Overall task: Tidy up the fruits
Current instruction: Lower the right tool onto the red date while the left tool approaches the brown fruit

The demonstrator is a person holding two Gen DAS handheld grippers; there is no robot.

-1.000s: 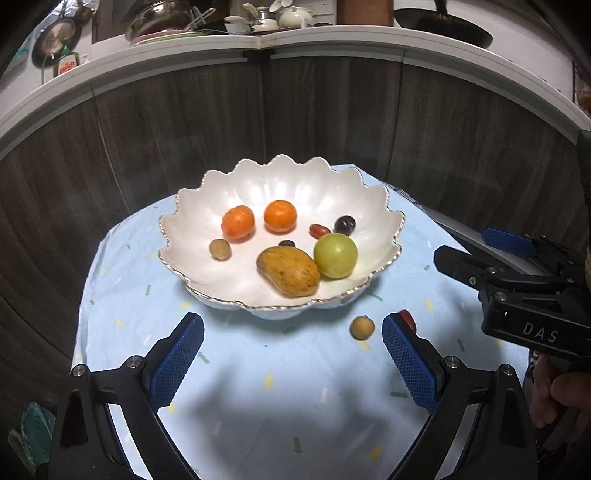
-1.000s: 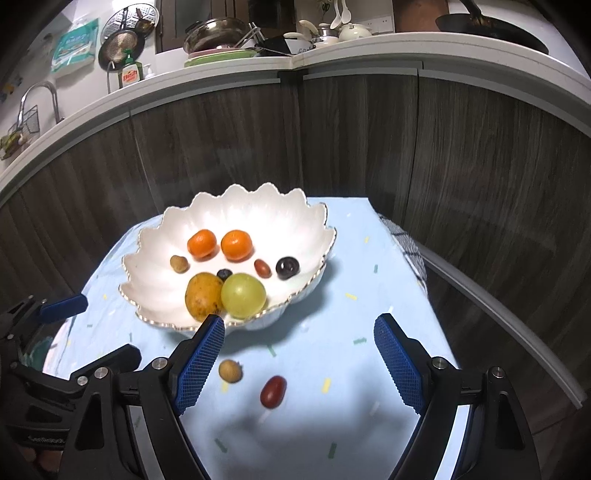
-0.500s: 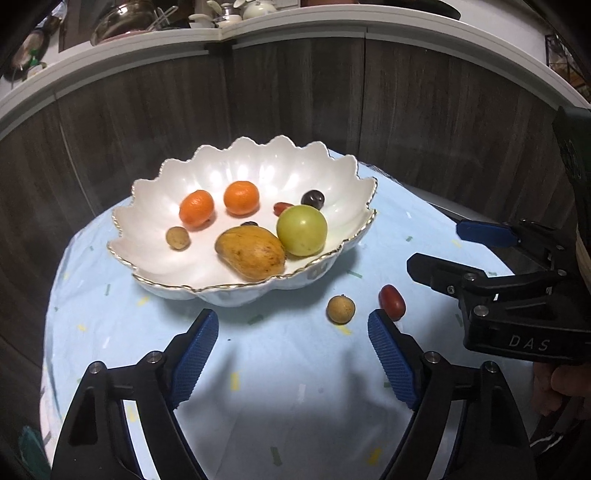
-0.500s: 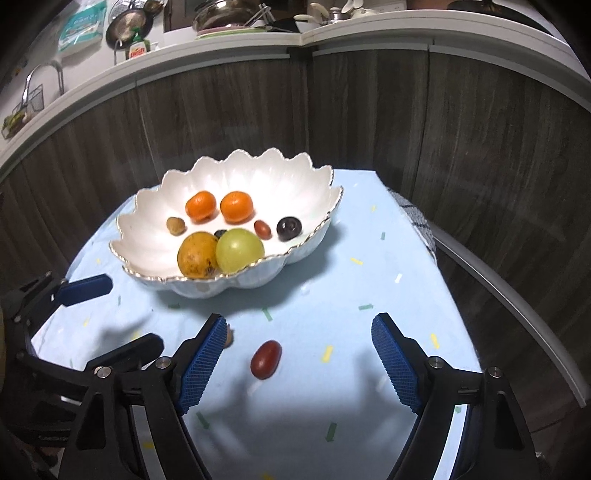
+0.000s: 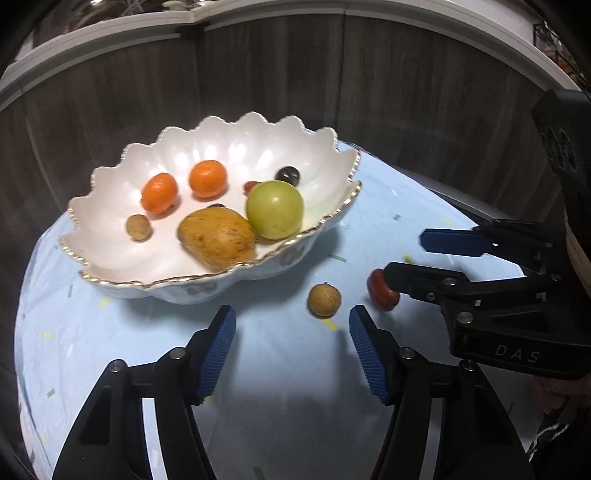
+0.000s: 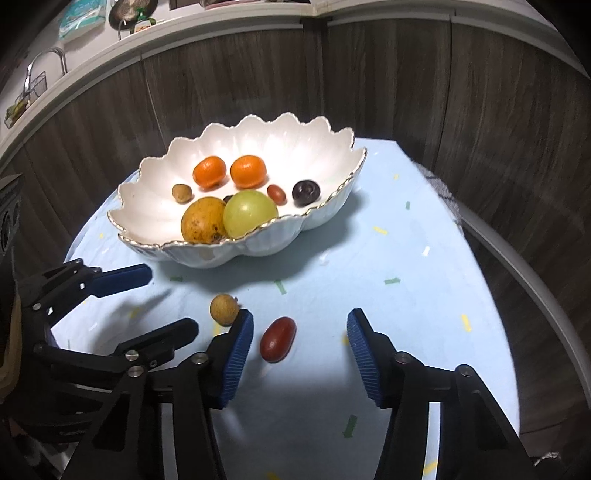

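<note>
Dark wood-grain panels (image 5: 406, 92) curve behind a table under a pale blue cloth with confetti flecks (image 5: 295, 387); white counter edge (image 6: 221, 33) runs above. White scalloped ceramic bowl with gold rim (image 5: 110, 206) sits on the cloth. In it: two orange mandarins (image 5: 207, 178) side by side, a small tan round longan (image 5: 138, 227), a yellow-brown mango (image 5: 218, 236) touching a green round fruit (image 5: 275, 208), a dark purple round fruit (image 6: 306, 192), a small red oval fruit (image 6: 276, 193).

Outside the bowl, on the cloth: a second tan longan (image 6: 224, 309) and a dark red oval date-like fruit (image 6: 277, 339), close together, in front of the bowl.

Left gripper (image 5: 291, 350), black with blue ribbed pads: jaws spread wide, nothing held, low over the cloth; the loose longan lies just ahead, nearer its right pad.

Right gripper (image 6: 300, 354), same build: jaws wide apart, nothing held. Red oval fruit lies between its fingers, nearer the left pad; longan just beyond that pad's tip. Contact with either fruit unclear.
</note>
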